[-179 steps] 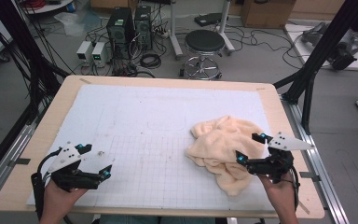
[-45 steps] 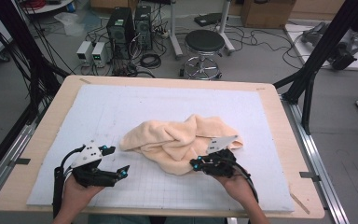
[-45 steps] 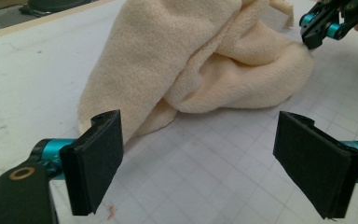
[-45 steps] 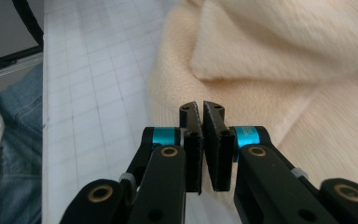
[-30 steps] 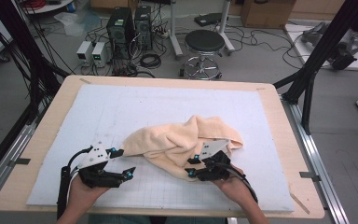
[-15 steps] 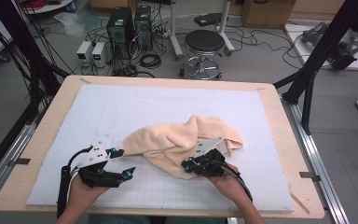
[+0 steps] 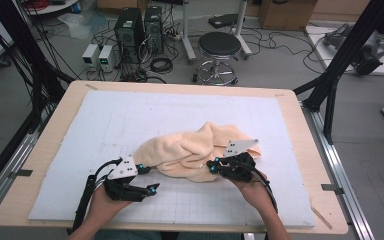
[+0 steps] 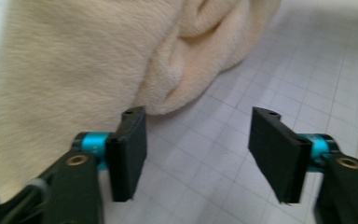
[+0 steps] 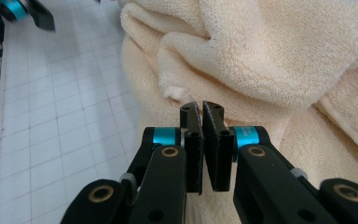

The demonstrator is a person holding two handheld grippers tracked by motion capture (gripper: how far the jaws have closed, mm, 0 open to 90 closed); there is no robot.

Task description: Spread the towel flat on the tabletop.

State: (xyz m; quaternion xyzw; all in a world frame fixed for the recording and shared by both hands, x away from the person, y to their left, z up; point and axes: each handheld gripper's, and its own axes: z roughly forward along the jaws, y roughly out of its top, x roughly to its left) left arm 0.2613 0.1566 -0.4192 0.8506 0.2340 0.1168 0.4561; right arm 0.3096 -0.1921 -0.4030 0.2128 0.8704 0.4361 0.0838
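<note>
Item one, my right gripper (image 9: 201, 108): jaws pressed together, tips at a fold of the cream towel (image 9: 279, 60). From its own view I cannot tell whether any cloth is caught between the pads; no gap shows. The high view adds what that close view lacks: this gripper (image 7: 214, 166) sits at the towel's near edge, with the grey plate on top and the hand behind it.

Item two, my left gripper (image 8: 198, 140): jaws spread, having just been closing, with bare gridded mat between them. Its own view shows the left-hand jaw just beside the towel's (image 8: 74, 60) edge, nothing pinched. The high view places this gripper (image 7: 149, 179) at the towel's left end, low over the mat.

Item three, the towel (image 7: 190, 152): crumpled in a heap, lying on the white gridded mat (image 7: 130, 115), right of centre and toward my side. The right gripper view alone shows its looped pile and stacked folds.

Item four, surroundings, from the high view: wooden table (image 7: 62, 107) under the mat; a black stool (image 7: 219, 47) and computer towers (image 7: 140, 22) on the floor beyond.
</note>
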